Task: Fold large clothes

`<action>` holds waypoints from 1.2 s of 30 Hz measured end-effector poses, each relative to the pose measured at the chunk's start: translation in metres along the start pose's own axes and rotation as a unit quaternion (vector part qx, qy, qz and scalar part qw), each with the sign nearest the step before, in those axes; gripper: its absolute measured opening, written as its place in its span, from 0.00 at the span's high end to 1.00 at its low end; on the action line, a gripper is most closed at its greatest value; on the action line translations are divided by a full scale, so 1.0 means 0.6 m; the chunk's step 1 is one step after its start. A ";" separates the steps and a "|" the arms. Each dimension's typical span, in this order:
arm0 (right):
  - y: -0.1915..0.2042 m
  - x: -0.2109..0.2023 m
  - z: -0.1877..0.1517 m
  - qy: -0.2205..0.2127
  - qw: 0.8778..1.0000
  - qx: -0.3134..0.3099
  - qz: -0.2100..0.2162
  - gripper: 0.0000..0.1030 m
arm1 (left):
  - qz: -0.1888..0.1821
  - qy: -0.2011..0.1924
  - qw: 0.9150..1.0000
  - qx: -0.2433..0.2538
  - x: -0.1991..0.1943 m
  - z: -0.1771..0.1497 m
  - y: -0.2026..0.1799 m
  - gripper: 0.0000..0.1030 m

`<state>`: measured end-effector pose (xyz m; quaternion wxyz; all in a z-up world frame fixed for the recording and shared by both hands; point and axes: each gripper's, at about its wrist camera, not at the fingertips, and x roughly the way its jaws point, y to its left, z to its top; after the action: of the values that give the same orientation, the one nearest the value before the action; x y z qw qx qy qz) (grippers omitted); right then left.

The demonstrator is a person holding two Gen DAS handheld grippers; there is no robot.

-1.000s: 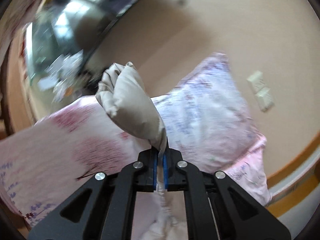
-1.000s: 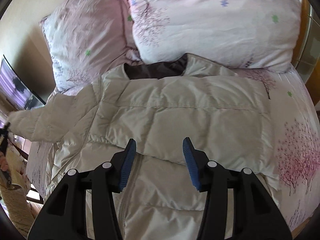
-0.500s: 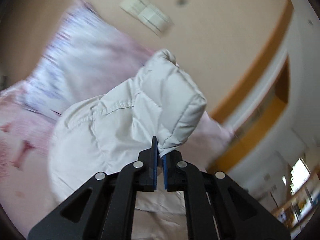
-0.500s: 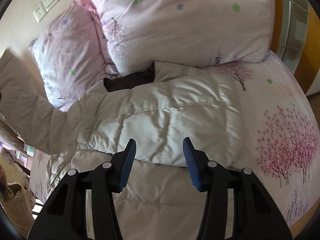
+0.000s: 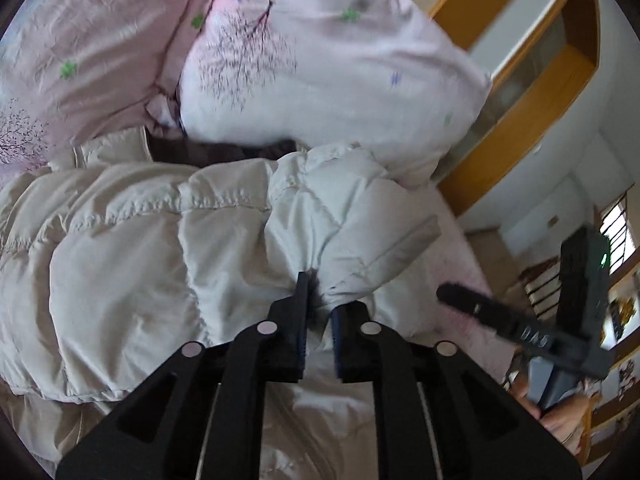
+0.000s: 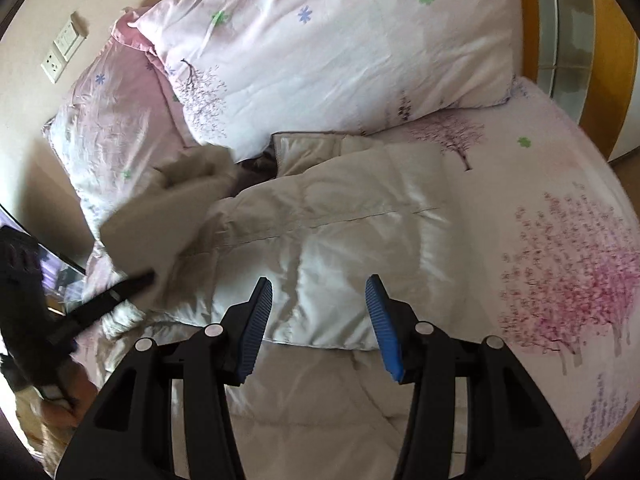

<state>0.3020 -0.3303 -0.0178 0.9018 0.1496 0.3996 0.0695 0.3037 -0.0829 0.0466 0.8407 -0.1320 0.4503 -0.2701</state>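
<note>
The cream puffer jacket [image 6: 352, 240] lies spread on the bed [image 6: 560, 208], its dark-lined collar toward the pillows at 12 o'clock and its body running down toward 6 o'clock under both cameras. A quilted panel is folded across the chest.

In the left wrist view the sleeve [image 5: 360, 224] is bunched over the jacket's body just past 12 o'clock of the left hand-held gripper [image 5: 318, 300]. The cuff end of that sleeve sits between the two fingertips; the jaws are only slightly apart and are opening, with the fabric there between them and pinched into creases at the tips. In the right wrist view the same hand-held gripper enters from 9 o'clock as a dark blur, its tip at the sleeve's pale end, which lies over the jacket's shoulder.

The right hand-held gripper [image 6: 320, 304] hangs above the jacket's middle with its blue pads [image 6: 380, 316] about half apart and nothing between them; the folded panel's lower edge lies just beyond the fingertips at 12 o'clock. From the left wrist view it shows at 3 o'clock, beside the jacket, in a person's hand [image 5: 560, 416].

Two floral pink pillows [image 6: 340, 52] rest at the head of the bed, touching the collar. A wall socket plate [image 6: 64, 52] is at 10 o'clock, and a wooden frame [image 5: 516, 92] at 2 o'clock.
</note>
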 end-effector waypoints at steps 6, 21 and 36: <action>0.014 0.021 0.003 0.026 0.997 0.028 0.069 0.51 | -0.031 -0.025 0.999 0.005 -0.066 -0.012 0.014 0.13; 0.044 0.110 -0.005 0.114 0.985 0.069 0.111 0.49 | 0.085 -0.094 0.992 -0.013 -0.240 -0.099 0.167 0.10; 0.033 0.128 -0.021 0.100 0.991 0.068 0.066 0.88 | 0.166 -0.122 0.977 -0.055 -0.327 -0.181 0.297 0.02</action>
<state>0.3440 -0.2901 -0.0729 0.8387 0.2289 0.4804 0.1160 0.1855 0.1782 0.0376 0.9138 -0.1333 0.3745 -0.0840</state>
